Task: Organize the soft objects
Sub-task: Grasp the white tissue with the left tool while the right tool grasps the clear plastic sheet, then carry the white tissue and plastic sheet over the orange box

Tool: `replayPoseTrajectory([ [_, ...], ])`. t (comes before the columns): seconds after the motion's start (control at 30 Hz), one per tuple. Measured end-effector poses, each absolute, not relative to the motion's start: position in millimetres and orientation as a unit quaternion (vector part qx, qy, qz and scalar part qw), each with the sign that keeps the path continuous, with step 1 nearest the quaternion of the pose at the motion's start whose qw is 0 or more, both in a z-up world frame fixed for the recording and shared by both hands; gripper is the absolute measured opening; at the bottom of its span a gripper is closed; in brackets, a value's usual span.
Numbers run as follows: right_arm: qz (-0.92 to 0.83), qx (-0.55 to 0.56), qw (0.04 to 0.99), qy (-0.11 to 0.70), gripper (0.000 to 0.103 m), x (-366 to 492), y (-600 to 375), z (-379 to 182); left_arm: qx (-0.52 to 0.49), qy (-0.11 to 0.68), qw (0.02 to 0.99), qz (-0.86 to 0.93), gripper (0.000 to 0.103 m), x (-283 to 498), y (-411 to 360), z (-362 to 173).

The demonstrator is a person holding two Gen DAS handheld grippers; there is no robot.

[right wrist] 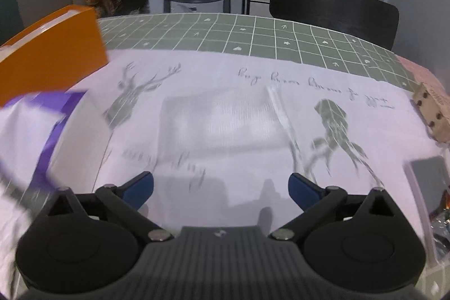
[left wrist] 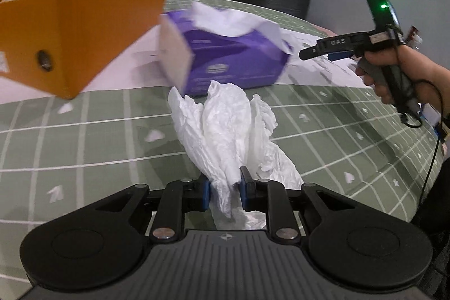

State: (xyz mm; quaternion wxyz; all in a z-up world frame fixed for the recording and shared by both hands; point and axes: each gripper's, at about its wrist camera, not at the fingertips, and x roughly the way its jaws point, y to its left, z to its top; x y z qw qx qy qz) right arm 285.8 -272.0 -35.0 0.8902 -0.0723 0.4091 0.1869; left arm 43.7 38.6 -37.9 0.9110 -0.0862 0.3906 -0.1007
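Left tool (left wrist: pixel 224 187) clamped nearly closed on a crumpled white tissue (left wrist: pixel 225 131), blue pads pinching its lower end; rest of the tissue fanning up toward 12 o'clock, off the tabletop (left wrist: pixel 84 137). Purple tissue box (left wrist: pixel 225 58) just beyond at 12 o'clock, more tissue sprouting from its top. Orange box (left wrist: pixel 76 35) at 10 o'clock, open-topped, something pale inside, contents hard to make out. Right tool (left wrist: pixel 329 49) seen at 2 o'clock in the left wrist view, gripped by a hand (left wrist: pixel 393 72).

In its own view, right tool (right wrist: pixel 220 191) spread to its widest, nothing between the pads, poised over a white printed cloth (right wrist: pixel 239 131) lying flat on the tabletop. Purple box edge (right wrist: pixel 50 131) blurred at 9 o'clock, orange box (right wrist: pixel 53 55) at 10 o'clock, a small cardboard box (right wrist: pixel 431 111) at 3 o'clock.

Progress, judged from this: early to middle. One tissue lifted and in transit, not yet put anywhere. Likely destination the orange box, though not certain. Still to do: deposit the tissue, then deal with the cloth, probably the right tool's next target. Risk: thin tissue tearing or slipping from so small a pinch.
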Motion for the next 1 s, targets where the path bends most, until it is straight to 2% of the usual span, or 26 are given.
replayPoseTrajectory([
  [0.43,0.170,-0.056,0.892,0.414,0.100,373.0,-238.5,-59.9,-0.124,0.387,0.909,-0.091,0.027,33.8,81.3,-40.4],
  [0.67,0.168,-0.055,0.885,0.431,0.100,383.7,-231.2,-67.7,-0.126,0.385,0.909,-0.094,0.027,33.1,82.8,-40.1],
  [0.77,0.184,-0.084,0.885,0.420,0.082,374.2,-221.8,-66.7,-0.126,0.384,0.910,-0.093,0.027,31.8,83.4,-39.8],
  [0.8,0.192,-0.085,0.885,0.416,0.067,370.9,-220.4,-64.8,-0.126,0.383,0.911,-0.092,0.027,31.9,82.8,-39.9],
  [0.83,0.199,-0.091,0.885,0.411,0.043,367.5,-218.6,-62.2,-0.126,0.382,0.911,-0.090,0.027,31.9,82.1,-40.0],
  [0.87,0.206,-0.096,0.884,0.409,0.029,364.3,-217.3,-59.3,-0.125,0.382,0.911,-0.089,0.027,31.4,81.6,-39.8],
  [0.9,0.208,-0.103,0.883,0.409,0.009,361.4,-215.4,-57.1,-0.124,0.381,0.912,-0.088,0.027,30.9,81.1,-39.6],
  [0.93,0.209,-0.108,0.881,0.411,0.003,359.6,-213.5,-56.4,-0.123,0.381,0.912,-0.087,0.027,30.4,80.5,-39.5],
  [1.0,0.216,-0.117,0.877,0.412,0.000,353.9,-212.4,-55.2,-0.122,0.380,0.913,-0.085,0.027,29.5,80.0,-39.2],
])
